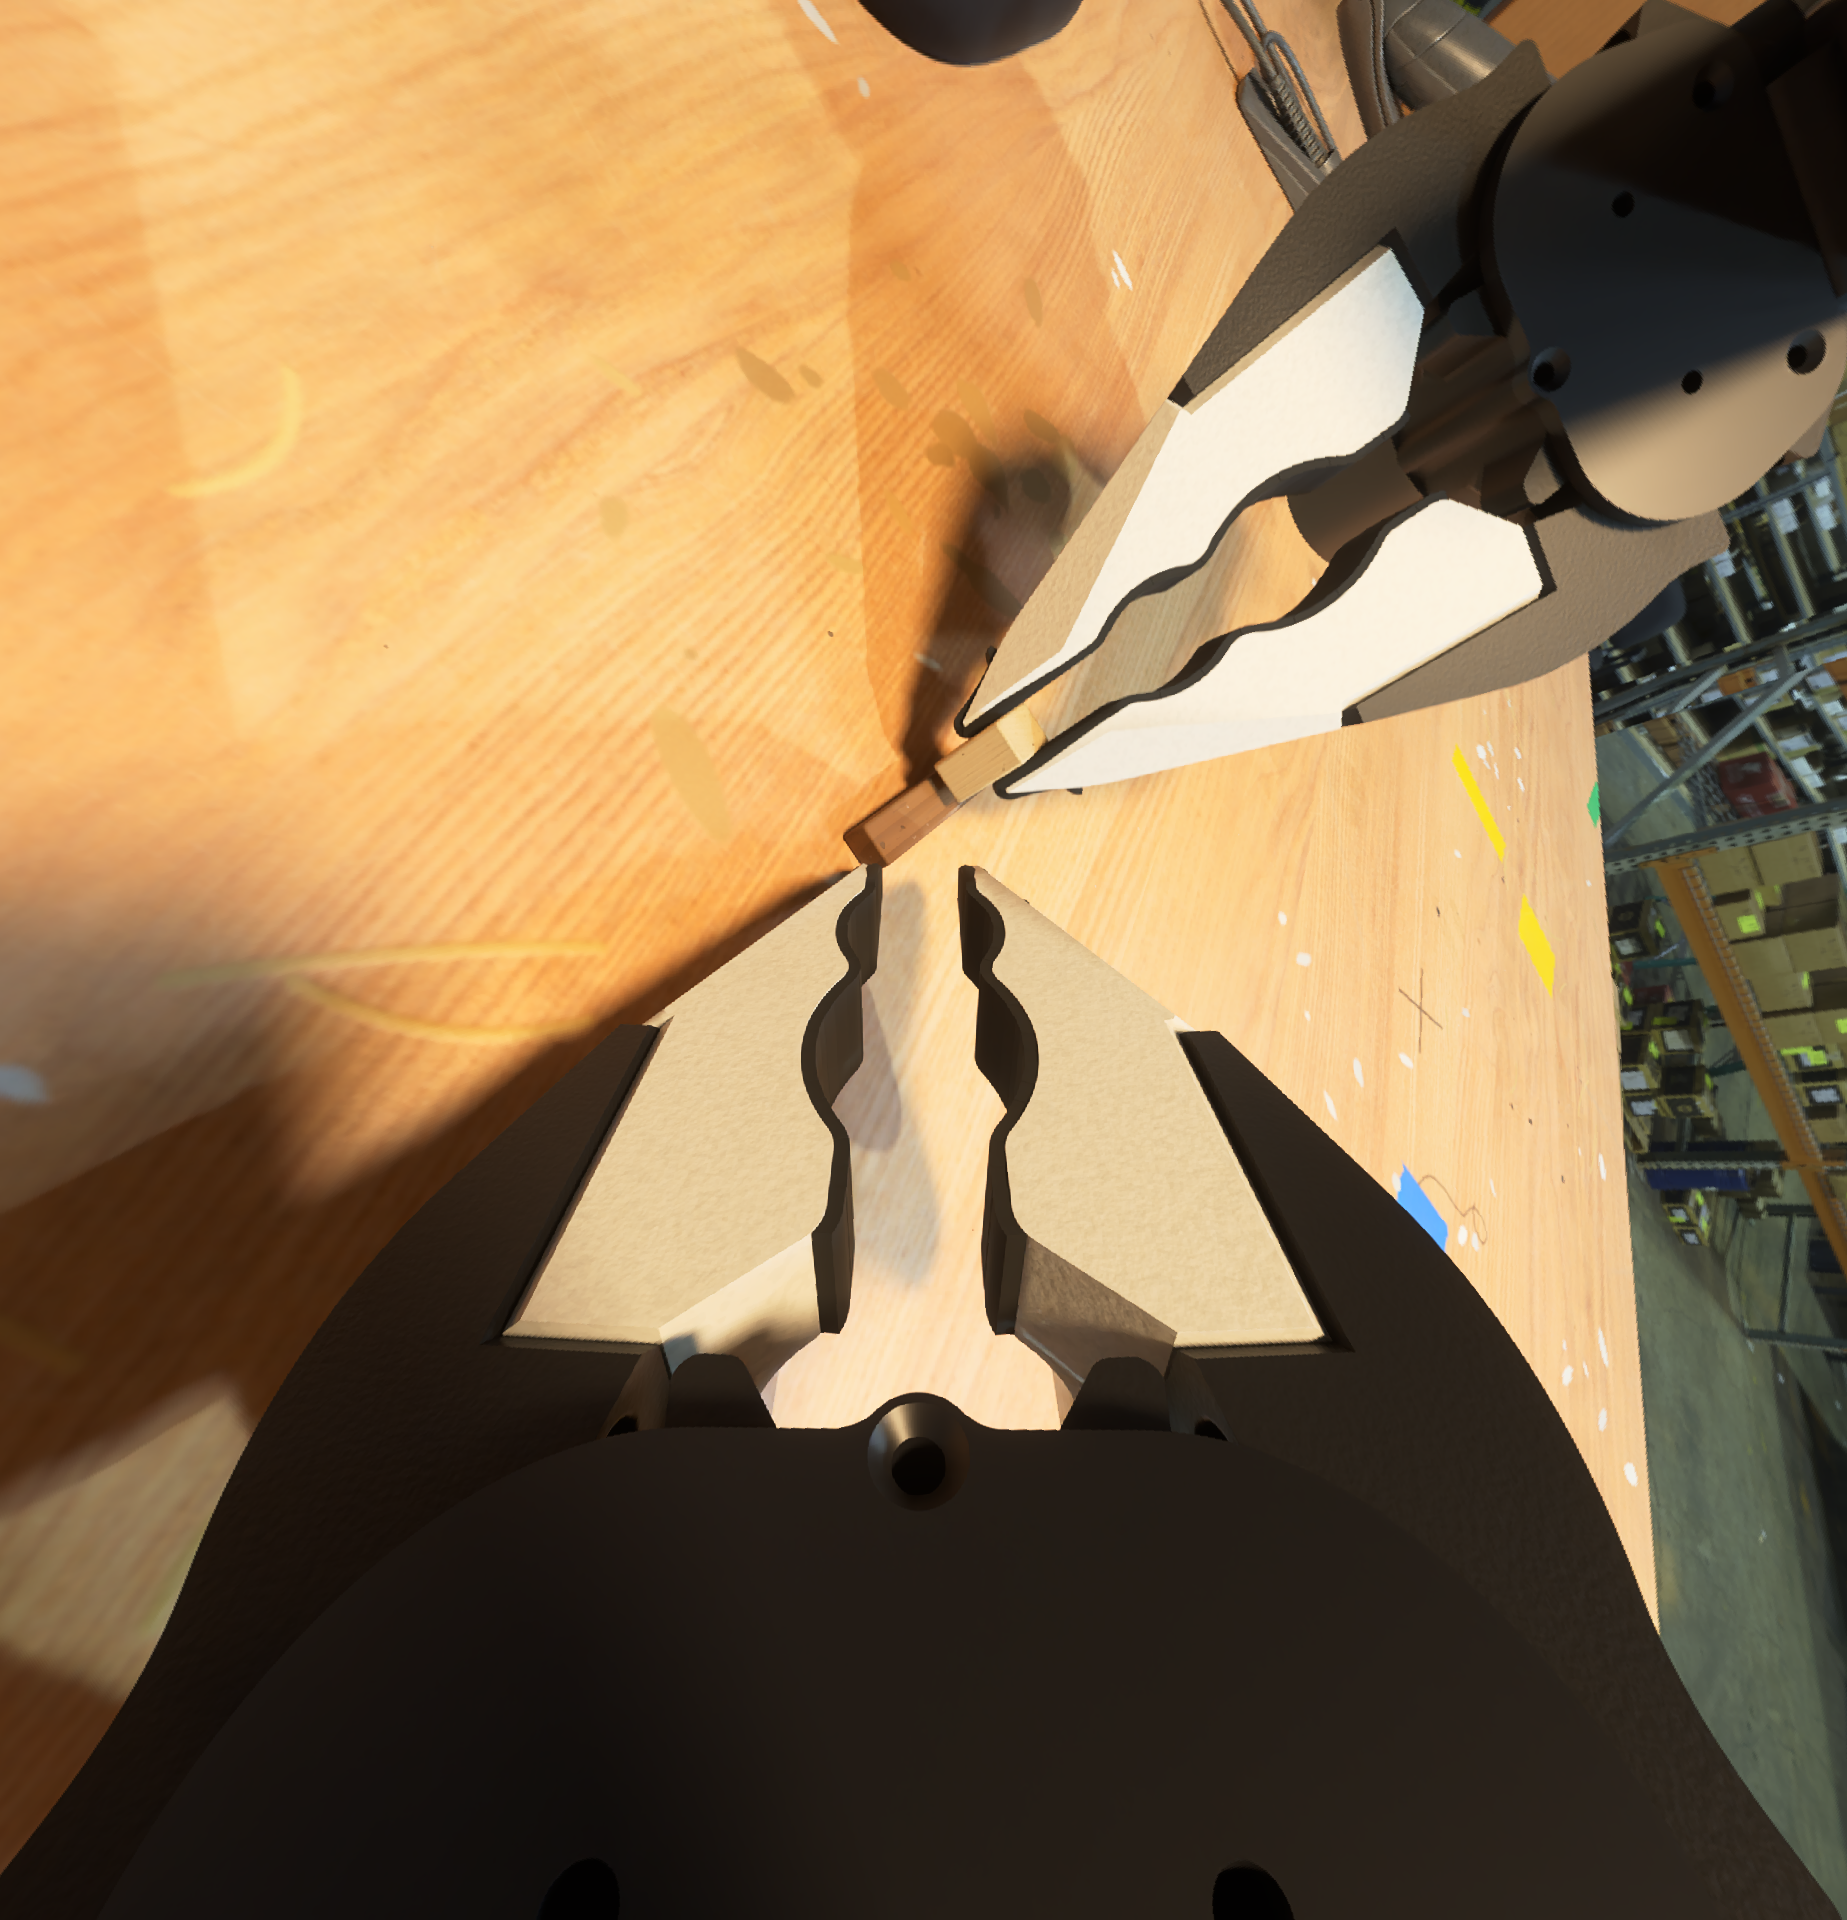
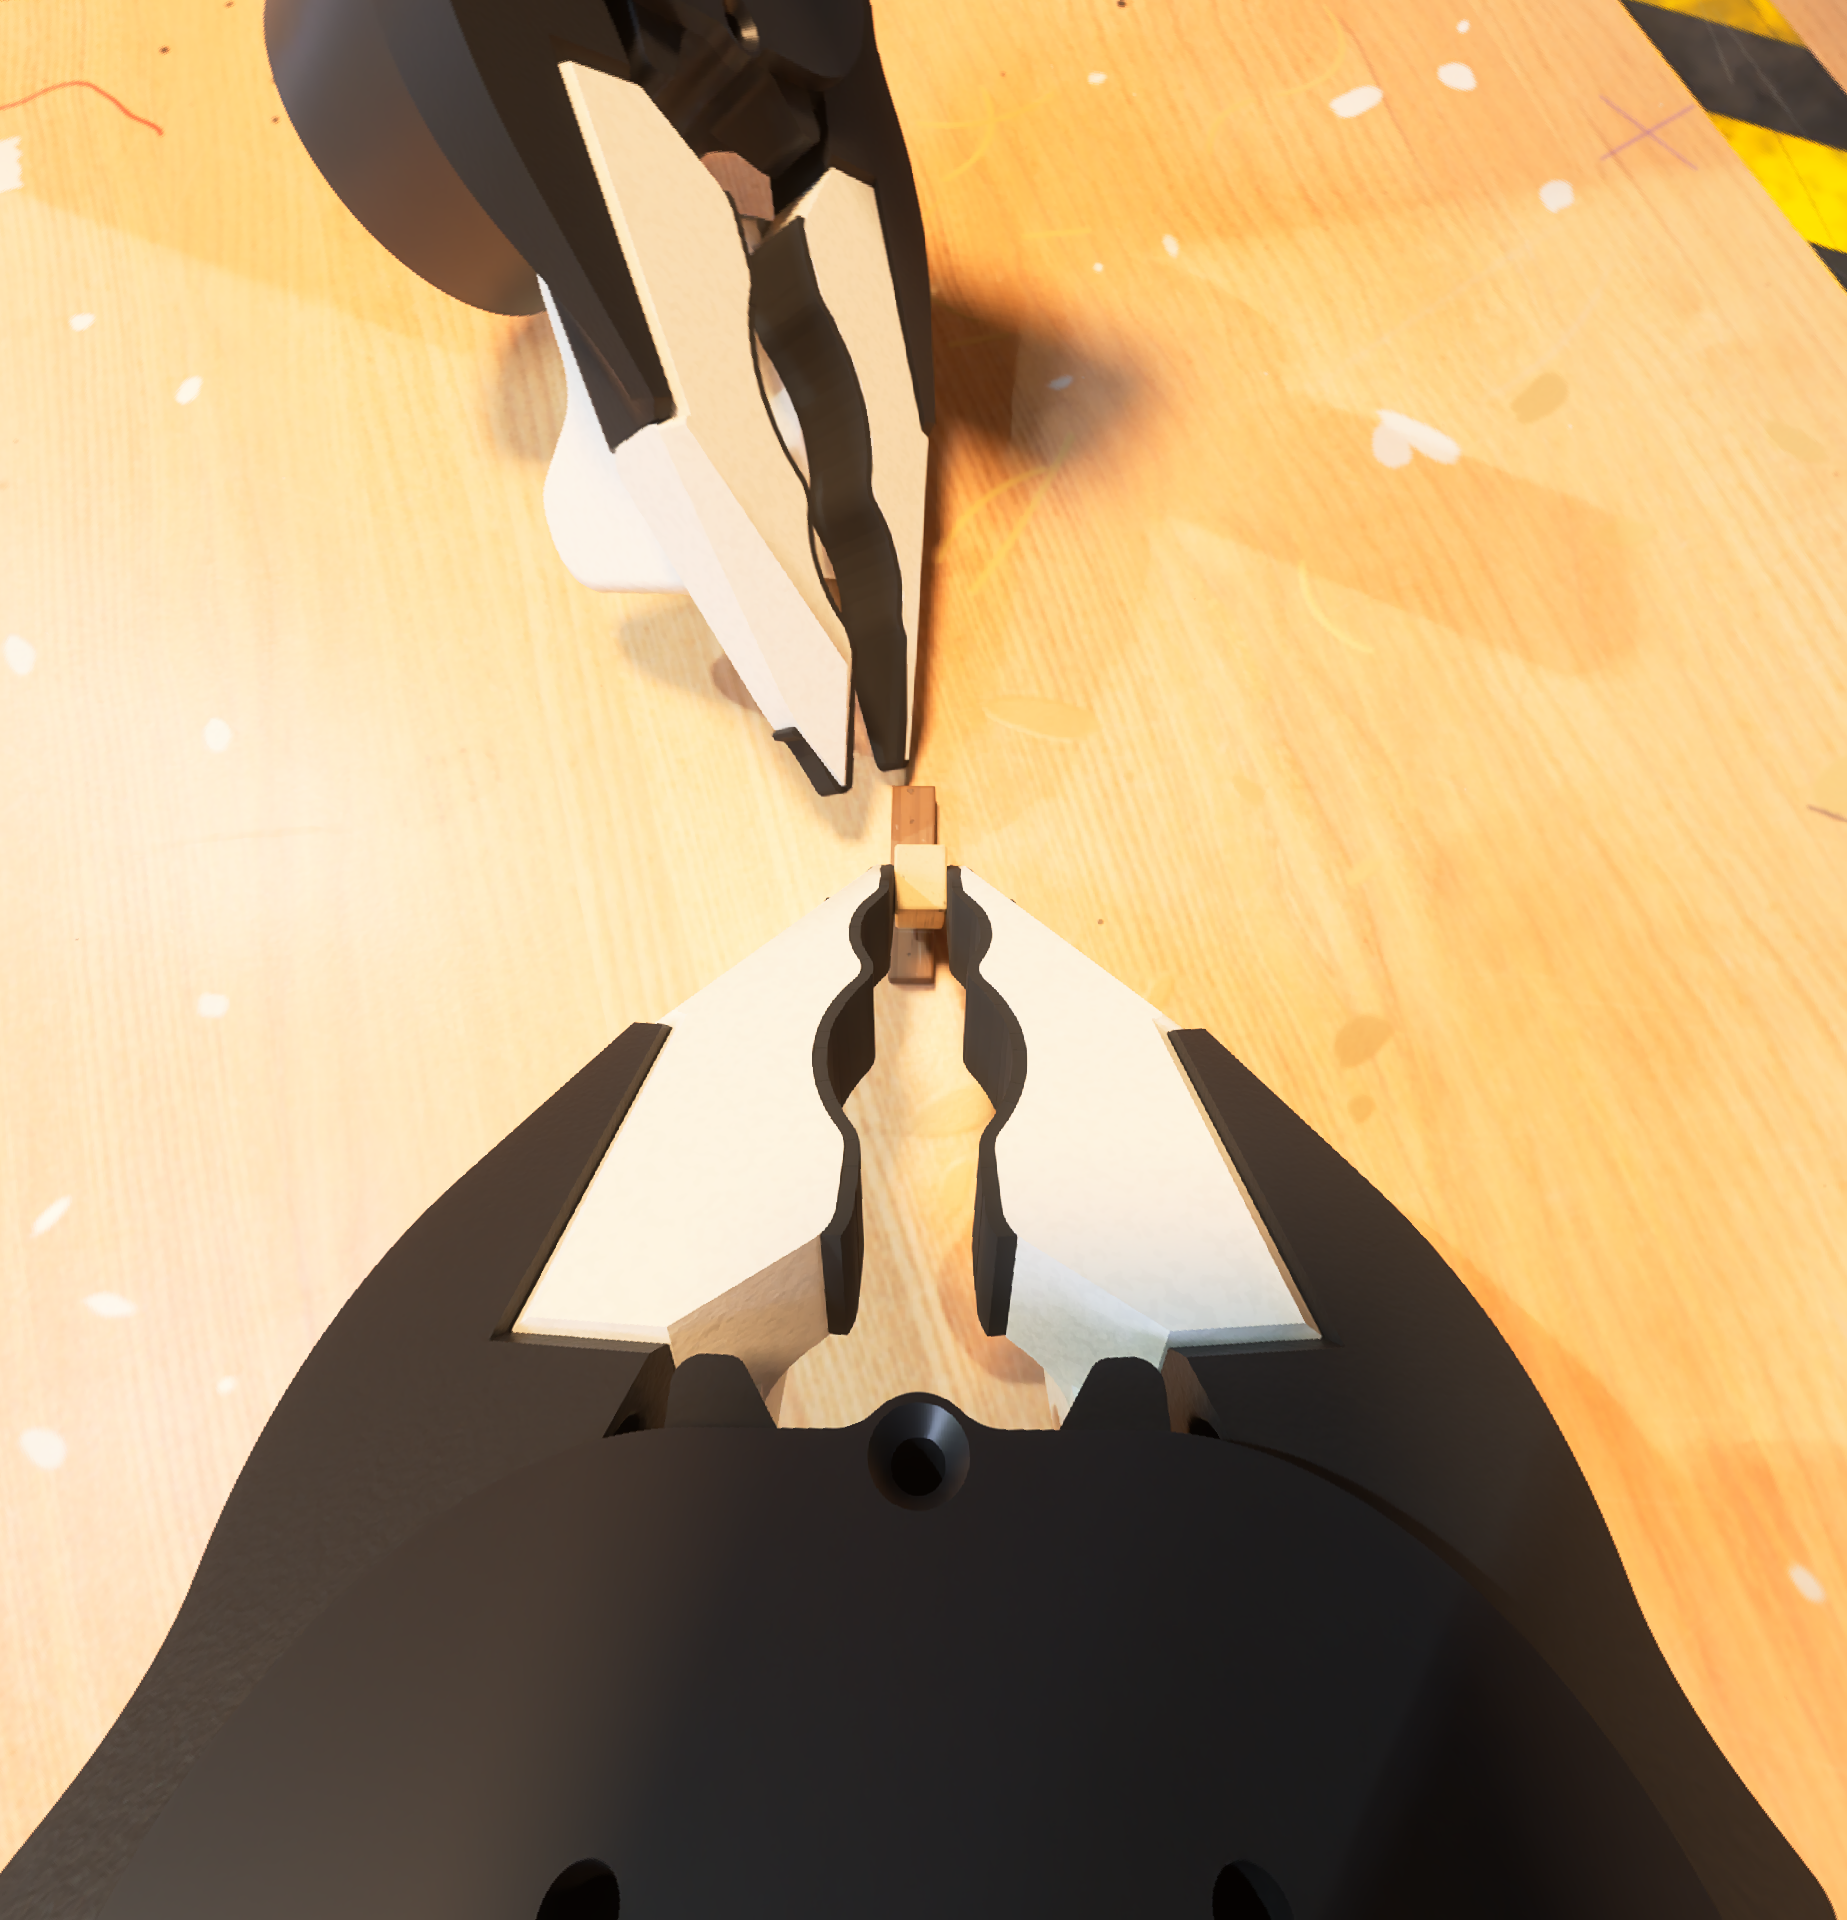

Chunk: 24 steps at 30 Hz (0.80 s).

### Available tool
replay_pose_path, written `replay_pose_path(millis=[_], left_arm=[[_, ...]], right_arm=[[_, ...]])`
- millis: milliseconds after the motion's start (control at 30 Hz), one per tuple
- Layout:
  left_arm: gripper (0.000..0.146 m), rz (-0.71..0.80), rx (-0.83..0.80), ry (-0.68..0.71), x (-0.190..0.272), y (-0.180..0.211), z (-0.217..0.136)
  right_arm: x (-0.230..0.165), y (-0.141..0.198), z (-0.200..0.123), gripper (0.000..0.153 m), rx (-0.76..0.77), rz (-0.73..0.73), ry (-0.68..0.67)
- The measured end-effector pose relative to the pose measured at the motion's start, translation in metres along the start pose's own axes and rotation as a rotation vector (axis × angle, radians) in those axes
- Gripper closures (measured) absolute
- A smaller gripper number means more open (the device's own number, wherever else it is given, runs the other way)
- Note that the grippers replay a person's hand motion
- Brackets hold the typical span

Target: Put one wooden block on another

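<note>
Pale small wooden cube (image 2: 919, 873) sits on a darker brown wooden block (image 2: 913, 814) on the light wood tabletop (image 2: 1418, 935); it looks light, stiff and easily tipped, best held by opposite flat sides. Right hand-held gripper (image 2: 919, 883) pinches it at the fingertips. Left hand-held gripper (image 1: 919, 878), slightly parted, holds nothing just beside the stack.

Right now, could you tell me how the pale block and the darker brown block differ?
The pale block is light cream; the brown block is reddish-brown. The pale block sits between the right gripper fingertips, on top of the brown block, which rests on the table with no gripper gripping it. The pale block looks shorter; the brown one sticks out beyond it. Both are small wooden blocks.
</note>
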<state>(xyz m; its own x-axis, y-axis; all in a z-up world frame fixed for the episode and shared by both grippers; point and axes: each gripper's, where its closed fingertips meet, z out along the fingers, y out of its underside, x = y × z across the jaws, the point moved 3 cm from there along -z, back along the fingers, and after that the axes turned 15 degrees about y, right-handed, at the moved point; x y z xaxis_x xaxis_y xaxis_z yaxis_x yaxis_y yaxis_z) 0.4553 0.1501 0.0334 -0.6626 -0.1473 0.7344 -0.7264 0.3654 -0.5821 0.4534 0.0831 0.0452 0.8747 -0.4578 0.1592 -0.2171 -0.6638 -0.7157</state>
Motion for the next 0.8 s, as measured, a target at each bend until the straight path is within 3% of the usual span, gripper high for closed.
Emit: replay_pose_path(millis=[800], left_arm=[[0.133,-0.007,0.0,0.007,-0.0001,0.0001,0.0001]], right_arm=[[-0.0087,-0.002,0.0059,0.144,-0.023,-0.119,0.052]])
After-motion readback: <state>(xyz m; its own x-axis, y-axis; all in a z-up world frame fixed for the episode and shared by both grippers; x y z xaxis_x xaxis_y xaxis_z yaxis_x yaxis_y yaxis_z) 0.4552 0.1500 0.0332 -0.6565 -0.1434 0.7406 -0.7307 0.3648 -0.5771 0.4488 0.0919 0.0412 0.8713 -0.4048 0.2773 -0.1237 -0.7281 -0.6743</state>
